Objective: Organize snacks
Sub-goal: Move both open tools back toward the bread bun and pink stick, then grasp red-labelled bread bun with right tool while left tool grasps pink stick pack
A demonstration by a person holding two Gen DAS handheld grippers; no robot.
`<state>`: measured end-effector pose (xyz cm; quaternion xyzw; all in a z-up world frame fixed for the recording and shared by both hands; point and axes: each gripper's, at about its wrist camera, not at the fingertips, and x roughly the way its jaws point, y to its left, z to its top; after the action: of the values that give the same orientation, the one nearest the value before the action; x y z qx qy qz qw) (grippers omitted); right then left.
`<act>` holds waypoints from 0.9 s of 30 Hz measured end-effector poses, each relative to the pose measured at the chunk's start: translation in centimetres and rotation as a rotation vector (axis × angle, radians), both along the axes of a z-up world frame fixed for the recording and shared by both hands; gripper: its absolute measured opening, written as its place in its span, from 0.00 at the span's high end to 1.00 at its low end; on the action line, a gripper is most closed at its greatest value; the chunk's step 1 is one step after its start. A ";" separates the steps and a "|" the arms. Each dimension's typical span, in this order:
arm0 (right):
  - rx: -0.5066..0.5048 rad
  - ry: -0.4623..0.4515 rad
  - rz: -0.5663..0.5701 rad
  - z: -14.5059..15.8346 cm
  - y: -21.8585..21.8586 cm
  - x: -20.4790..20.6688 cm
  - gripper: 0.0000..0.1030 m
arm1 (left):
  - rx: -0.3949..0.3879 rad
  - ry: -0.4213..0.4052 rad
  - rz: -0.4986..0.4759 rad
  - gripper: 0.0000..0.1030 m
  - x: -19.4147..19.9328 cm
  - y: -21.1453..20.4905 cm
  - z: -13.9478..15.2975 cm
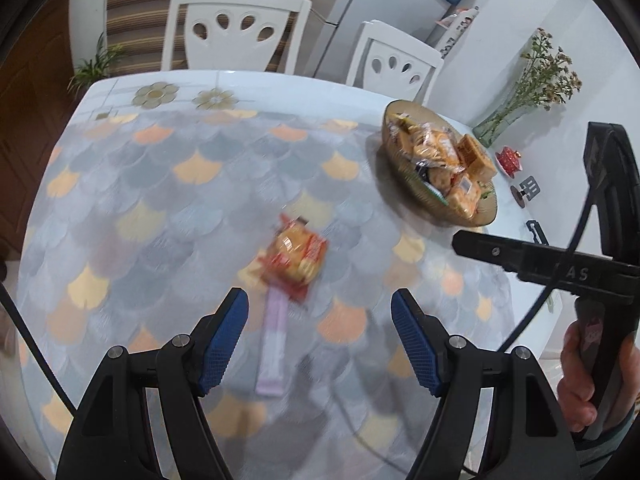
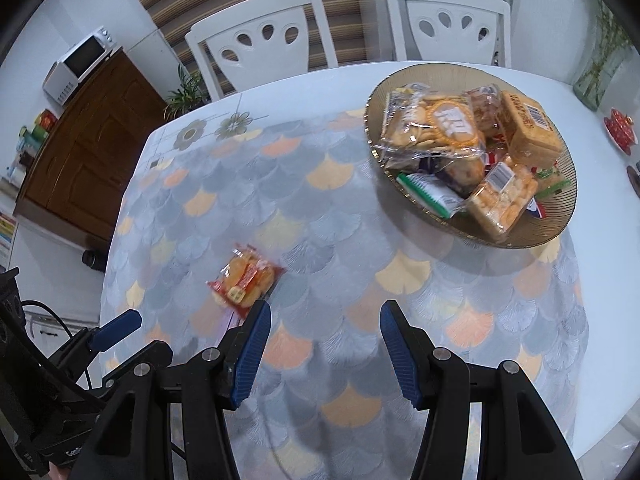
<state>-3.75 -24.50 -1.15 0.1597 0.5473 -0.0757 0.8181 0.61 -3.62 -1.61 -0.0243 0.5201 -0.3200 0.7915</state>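
Note:
A red and orange cracker packet (image 1: 295, 263) lies on the scale-patterned tablecloth, and it also shows in the right wrist view (image 2: 245, 279). A pale lilac snack bar (image 1: 274, 350) lies just in front of it. My left gripper (image 1: 320, 320) is open and empty, held above the bar and packet. My right gripper (image 2: 325, 330) is open and empty, with the packet beyond its left fingertip. An amber glass bowl (image 2: 554, 236) at the far right holds several snack packs, and it also shows in the left wrist view (image 1: 478, 220).
Two white chairs (image 2: 264, 36) stand behind the table. A glass vase of dried flowers (image 1: 500, 124) and a small red lidded dish (image 1: 509, 159) sit at the table's right edge. A wooden cabinet (image 2: 88, 156) with a microwave stands at the left.

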 end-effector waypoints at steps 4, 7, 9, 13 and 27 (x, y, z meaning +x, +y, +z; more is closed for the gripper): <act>-0.019 0.014 0.027 -0.2 1.4 -0.5 0.47 | 0.010 0.023 0.023 0.30 -0.4 1.9 -0.9; -0.007 0.043 0.039 -1.2 2.2 -0.8 0.47 | 0.016 0.043 0.038 0.30 -0.6 3.1 -1.9; 0.002 0.067 0.046 -2.1 2.8 -1.0 0.47 | 0.017 0.061 0.043 0.30 -0.4 3.6 -2.6; 0.042 0.116 0.053 -4.2 3.5 -1.1 0.47 | 0.031 0.103 0.020 0.30 -0.3 3.9 -4.6; 0.266 0.123 -0.018 -9.2 3.2 3.4 0.47 | 0.050 0.141 -0.012 0.39 -0.5 2.1 -9.0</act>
<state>-0.30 -21.25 -10.36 0.2667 0.6001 -0.0193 0.7539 0.12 -1.49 -10.59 -0.0240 0.5826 -0.3094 0.7512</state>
